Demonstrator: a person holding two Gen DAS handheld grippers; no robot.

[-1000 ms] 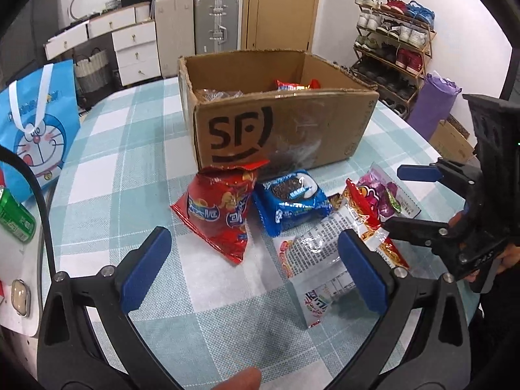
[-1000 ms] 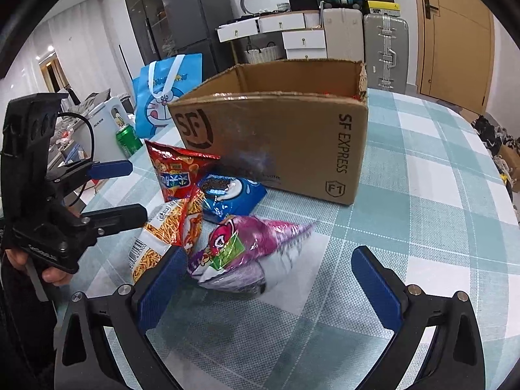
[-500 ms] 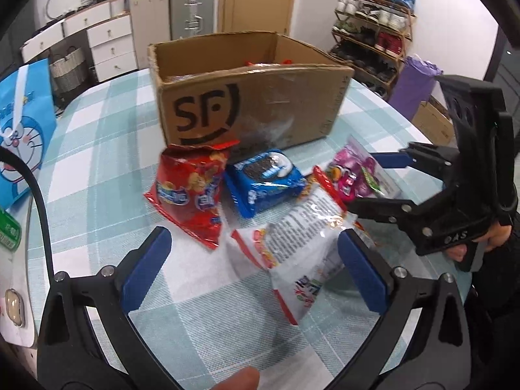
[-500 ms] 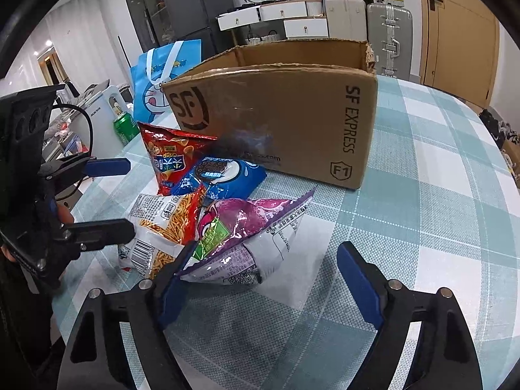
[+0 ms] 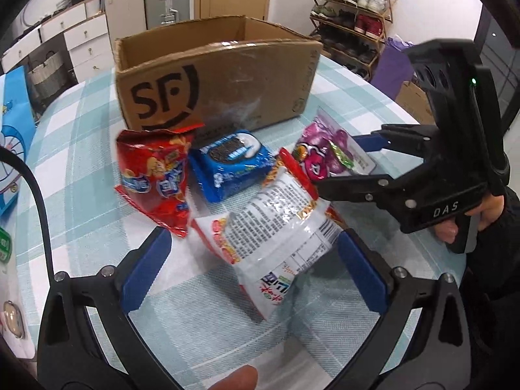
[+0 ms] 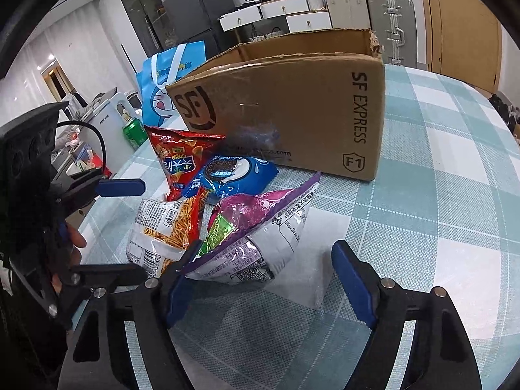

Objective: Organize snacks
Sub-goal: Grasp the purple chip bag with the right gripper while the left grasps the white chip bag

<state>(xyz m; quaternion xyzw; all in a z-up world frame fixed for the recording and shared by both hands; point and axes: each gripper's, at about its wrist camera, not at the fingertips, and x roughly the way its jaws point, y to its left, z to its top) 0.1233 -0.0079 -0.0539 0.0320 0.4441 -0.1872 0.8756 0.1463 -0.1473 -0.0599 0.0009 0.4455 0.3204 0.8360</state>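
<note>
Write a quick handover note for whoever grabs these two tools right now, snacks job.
Left tool: open, straddling the white noodle-snack bag, not clamped.
Right tool: open, around the purple bag, not clamped.
Red chip bag and blue cookie pack lie on the checked table in front of the SF cardboard box.
Done: nothing visibly boxed from here; the box interior is hidden.
Left: probably close on both bags, drop them in the box, then the red and blue packs.

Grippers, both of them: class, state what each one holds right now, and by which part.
Nothing. The left gripper stands open around the white snack bag; the right gripper open around the purple bag.
</note>
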